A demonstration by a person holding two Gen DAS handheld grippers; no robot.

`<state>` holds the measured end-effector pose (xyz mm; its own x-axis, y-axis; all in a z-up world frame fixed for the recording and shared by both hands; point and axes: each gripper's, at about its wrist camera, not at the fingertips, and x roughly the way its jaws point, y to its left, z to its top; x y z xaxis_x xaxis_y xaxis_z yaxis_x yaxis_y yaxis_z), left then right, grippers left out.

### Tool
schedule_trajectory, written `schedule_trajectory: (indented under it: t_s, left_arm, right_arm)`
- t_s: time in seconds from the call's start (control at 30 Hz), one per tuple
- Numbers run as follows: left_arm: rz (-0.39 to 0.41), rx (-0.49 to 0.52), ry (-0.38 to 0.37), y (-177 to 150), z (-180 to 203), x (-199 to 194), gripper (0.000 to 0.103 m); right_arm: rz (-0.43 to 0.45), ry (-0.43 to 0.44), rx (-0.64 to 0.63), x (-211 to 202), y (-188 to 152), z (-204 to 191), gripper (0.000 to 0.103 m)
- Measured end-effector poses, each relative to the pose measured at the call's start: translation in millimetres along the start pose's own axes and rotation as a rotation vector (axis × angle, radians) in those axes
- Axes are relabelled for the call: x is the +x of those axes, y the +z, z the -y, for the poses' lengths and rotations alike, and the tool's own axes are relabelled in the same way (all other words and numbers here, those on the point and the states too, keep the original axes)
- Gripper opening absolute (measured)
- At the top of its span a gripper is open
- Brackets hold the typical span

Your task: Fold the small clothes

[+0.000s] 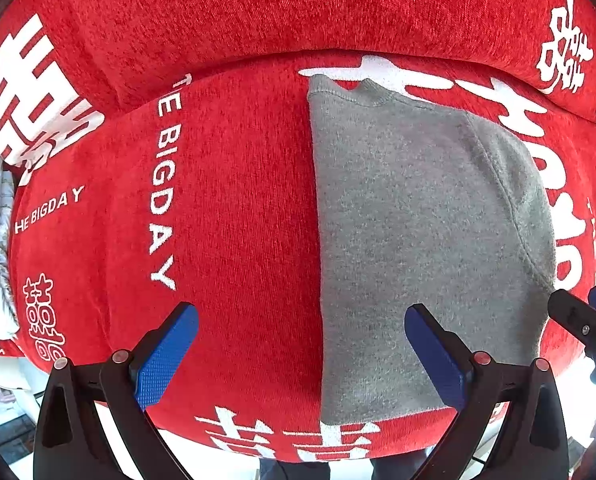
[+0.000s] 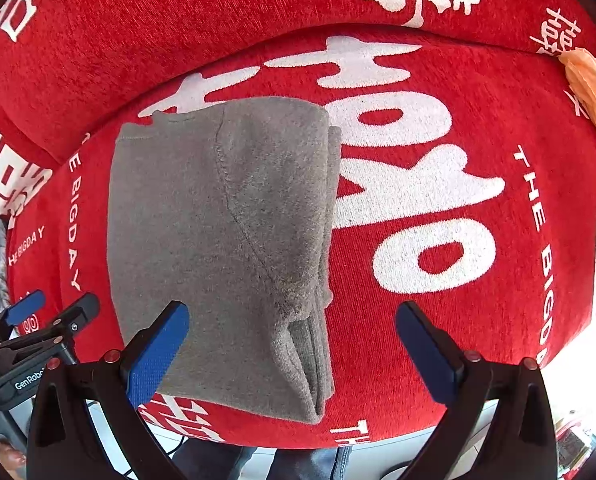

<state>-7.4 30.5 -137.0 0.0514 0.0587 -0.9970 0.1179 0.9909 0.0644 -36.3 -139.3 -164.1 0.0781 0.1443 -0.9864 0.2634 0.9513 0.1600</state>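
Your left gripper (image 1: 301,354) is spread wide with nothing between its blue pads (image 1: 163,356), positioned above the near left edge of the folded grey garment (image 1: 418,240). Your right gripper (image 2: 291,354) is likewise spread and empty, above the garment's near right corner, where the stacked folded layers show. The garment lies flat on the red sofa cover (image 2: 478,120) with white lettering, and an orange cloth (image 2: 594,92) sits well apart at the far right.
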Motion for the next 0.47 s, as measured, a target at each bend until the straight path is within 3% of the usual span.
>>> schedule_trajectory:
  t_s: [0.47]
  left_arm:
    - [-0.001, 0.025, -0.027, 3.6, 9.7, 3.2, 0.103]
  right_arm:
    - [-0.008, -0.007, 0.012, 6.2, 4.2, 2.2, 0.103]
